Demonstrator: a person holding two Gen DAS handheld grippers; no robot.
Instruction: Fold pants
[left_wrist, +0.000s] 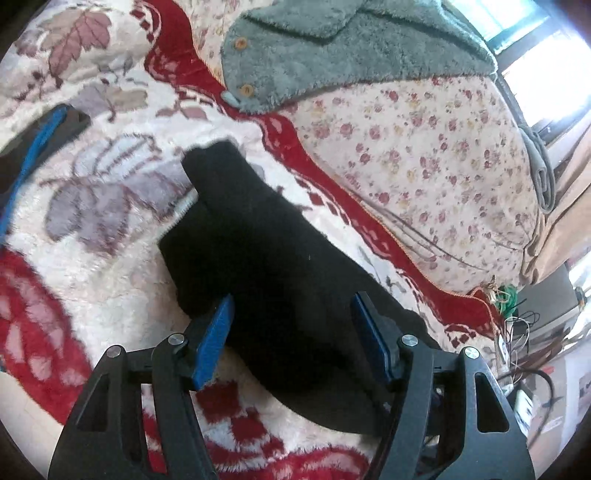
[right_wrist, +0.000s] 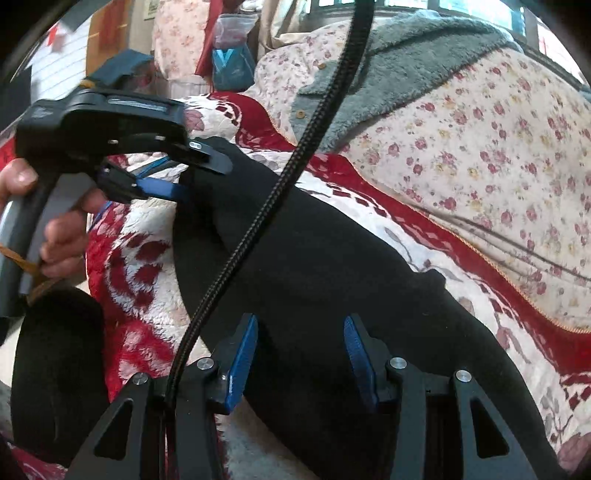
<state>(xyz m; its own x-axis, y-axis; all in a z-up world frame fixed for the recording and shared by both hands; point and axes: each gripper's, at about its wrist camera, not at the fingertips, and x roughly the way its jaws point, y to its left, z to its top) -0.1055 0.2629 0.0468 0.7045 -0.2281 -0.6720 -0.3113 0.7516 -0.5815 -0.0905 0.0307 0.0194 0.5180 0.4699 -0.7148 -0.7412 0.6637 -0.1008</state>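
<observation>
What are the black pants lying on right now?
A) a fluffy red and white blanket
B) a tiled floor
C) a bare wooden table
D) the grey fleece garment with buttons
A: the black pants are spread on the fluffy red and white blanket, while the grey fleece garment lies apart, further back on the floral quilt.

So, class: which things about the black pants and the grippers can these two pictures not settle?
- Pants: near end cut off by the left gripper, left wrist view.
- Pants' folds: black fabric shows no creases, either view.
- Pants partly hidden by the cable, right wrist view.
</observation>
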